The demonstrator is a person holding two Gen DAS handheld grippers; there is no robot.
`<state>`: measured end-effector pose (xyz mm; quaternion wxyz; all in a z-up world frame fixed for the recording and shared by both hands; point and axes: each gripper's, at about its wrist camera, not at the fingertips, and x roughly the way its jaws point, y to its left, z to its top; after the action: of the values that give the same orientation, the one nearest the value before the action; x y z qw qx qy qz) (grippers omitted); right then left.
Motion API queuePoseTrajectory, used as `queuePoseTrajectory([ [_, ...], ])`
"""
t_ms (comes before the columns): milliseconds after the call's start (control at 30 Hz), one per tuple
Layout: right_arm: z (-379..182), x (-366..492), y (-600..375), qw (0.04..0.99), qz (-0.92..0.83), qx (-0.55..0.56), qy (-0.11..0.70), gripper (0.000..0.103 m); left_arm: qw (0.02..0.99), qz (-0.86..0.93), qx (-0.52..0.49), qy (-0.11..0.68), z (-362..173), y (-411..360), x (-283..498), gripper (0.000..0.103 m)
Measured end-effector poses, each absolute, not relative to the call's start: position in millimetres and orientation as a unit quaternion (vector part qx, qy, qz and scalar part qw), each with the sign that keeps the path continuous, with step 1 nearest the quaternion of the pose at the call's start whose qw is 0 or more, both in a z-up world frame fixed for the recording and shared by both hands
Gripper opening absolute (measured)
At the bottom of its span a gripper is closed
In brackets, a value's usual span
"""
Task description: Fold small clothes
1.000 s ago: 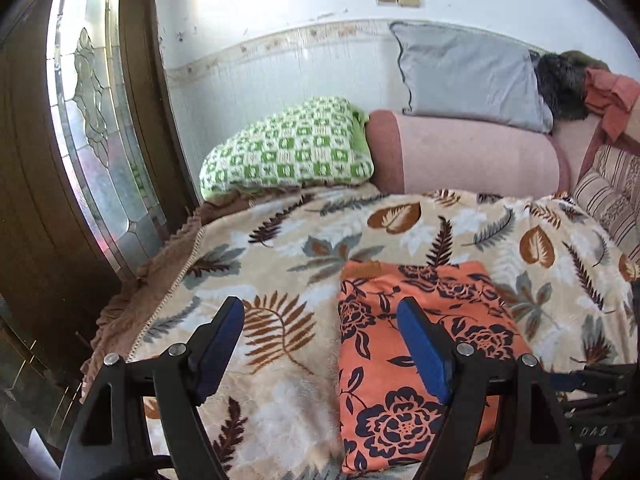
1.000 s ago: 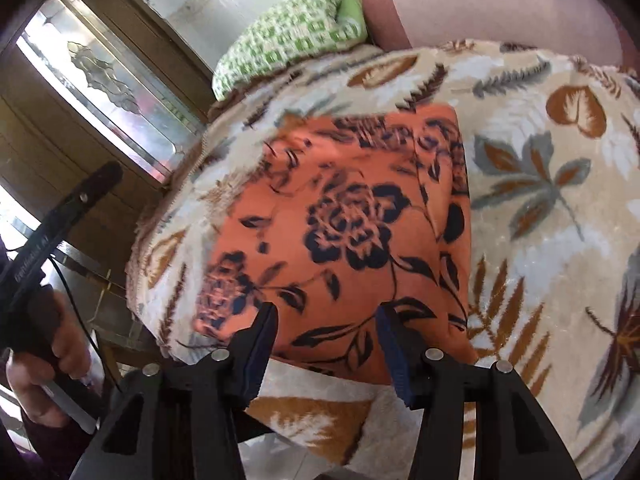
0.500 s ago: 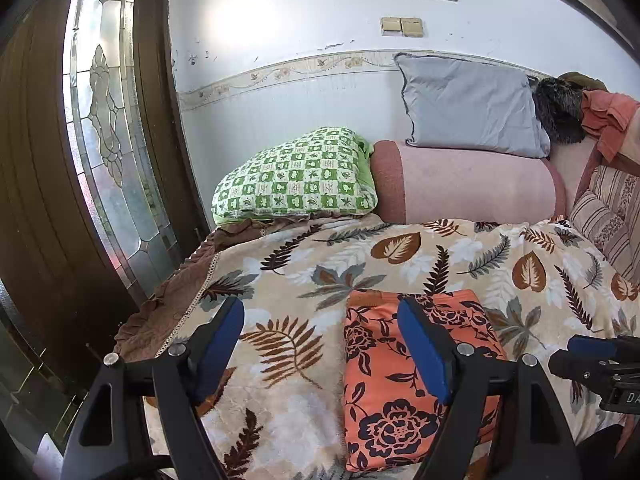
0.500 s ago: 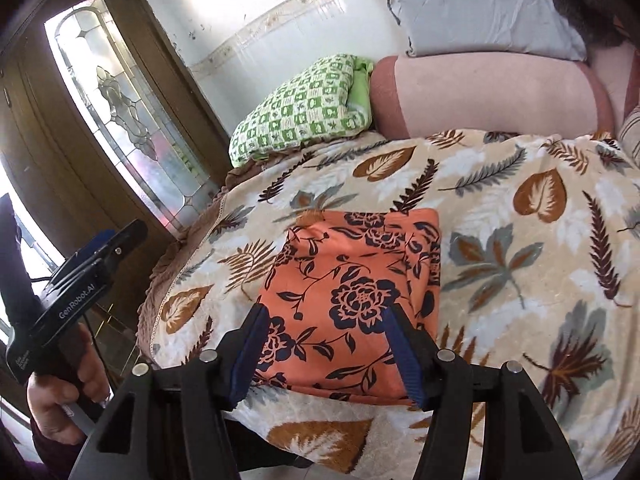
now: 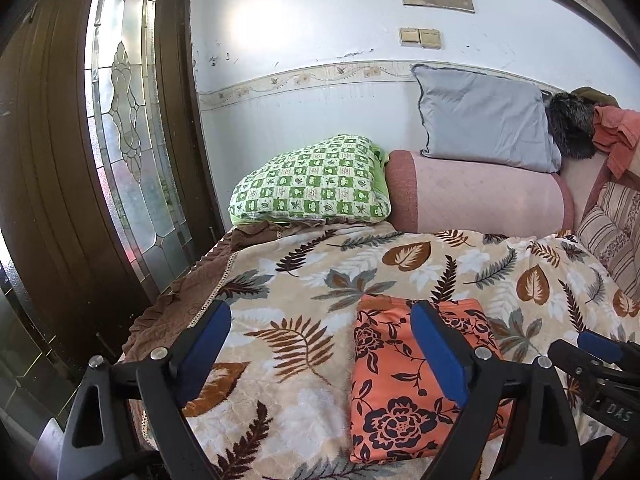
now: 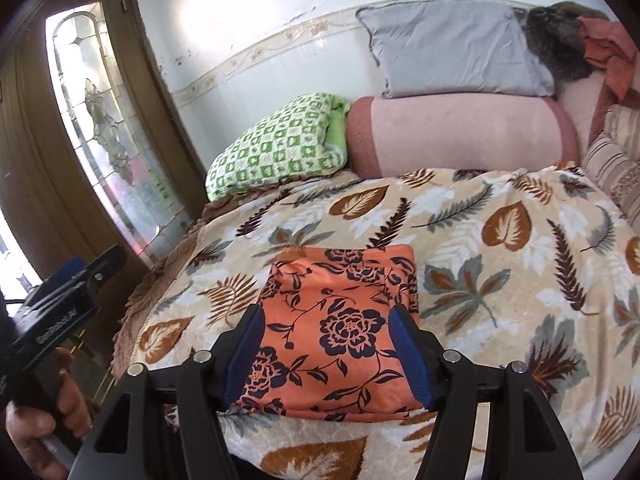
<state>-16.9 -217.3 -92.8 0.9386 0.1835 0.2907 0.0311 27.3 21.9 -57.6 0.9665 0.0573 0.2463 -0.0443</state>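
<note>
Both hand-held grippers hover, jaws spread — folded floral cloth lies flat

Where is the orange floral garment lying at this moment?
The orange floral garment lies folded flat on the leaf-print blanket near the bed's front edge, straight ahead of the open right gripper and well short of the green checkered pillow.

Both wrist cameras are looking forward across the bed toward the wall. Left is sitting farther left. Both are sharing the folded orange cloth and pillows.
</note>
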Motion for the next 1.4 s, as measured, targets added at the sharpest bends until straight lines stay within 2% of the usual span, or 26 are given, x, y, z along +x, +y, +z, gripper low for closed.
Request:
queuePoseTrajectory([
  [800,-53.4,-42.5,-188.2,0.968,0.008,0.124,0.219,0.069,0.971,-0.057,0.063,0.222,-21.8,31.9,4.1,0.092],
  [1400,-50.9,-41.7,-191.1,0.968,-0.003,0.112,0.223,0.069,0.973,-0.083,0.053,0.211,-8.9,30.2,1.3,0.092],
])
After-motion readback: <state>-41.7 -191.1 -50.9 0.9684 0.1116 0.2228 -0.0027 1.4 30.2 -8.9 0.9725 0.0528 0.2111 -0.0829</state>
